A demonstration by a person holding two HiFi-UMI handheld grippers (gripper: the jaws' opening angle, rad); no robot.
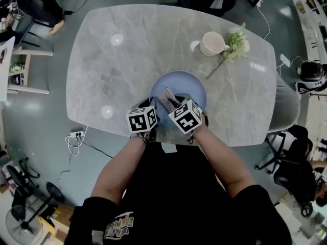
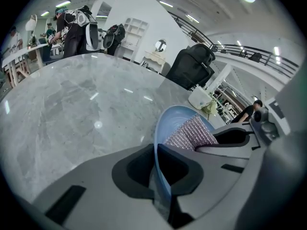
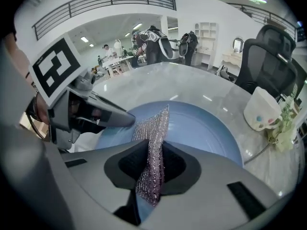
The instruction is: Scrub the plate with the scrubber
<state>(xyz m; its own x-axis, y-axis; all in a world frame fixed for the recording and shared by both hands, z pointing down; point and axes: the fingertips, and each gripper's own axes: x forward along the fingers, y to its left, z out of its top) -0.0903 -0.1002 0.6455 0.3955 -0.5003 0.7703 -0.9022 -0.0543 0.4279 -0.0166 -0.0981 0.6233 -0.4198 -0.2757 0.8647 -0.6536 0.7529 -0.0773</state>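
A light blue plate [image 1: 184, 86] sits near the table's front edge. My left gripper [image 1: 151, 117] is shut on the plate's near-left rim [image 2: 160, 147], which stands edge-on between the jaws. My right gripper [image 1: 176, 110] is shut on a silvery mesh scrubber [image 1: 165, 98], held upright over the plate's inner face [image 3: 201, 126]. In the right gripper view the scrubber [image 3: 152, 152] hangs between the jaws, with the left gripper [image 3: 127, 120] close at its left. In the left gripper view the scrubber [image 2: 189, 133] lies against the plate's bowl.
The grey marble table [image 1: 117, 70] holds a white mug [image 1: 212, 43] and a sprig of pale flowers [image 1: 235, 45] at the back right. Chairs [image 1: 291, 162] and a person stand at the right; a shelf [image 1: 20, 70] is at the left.
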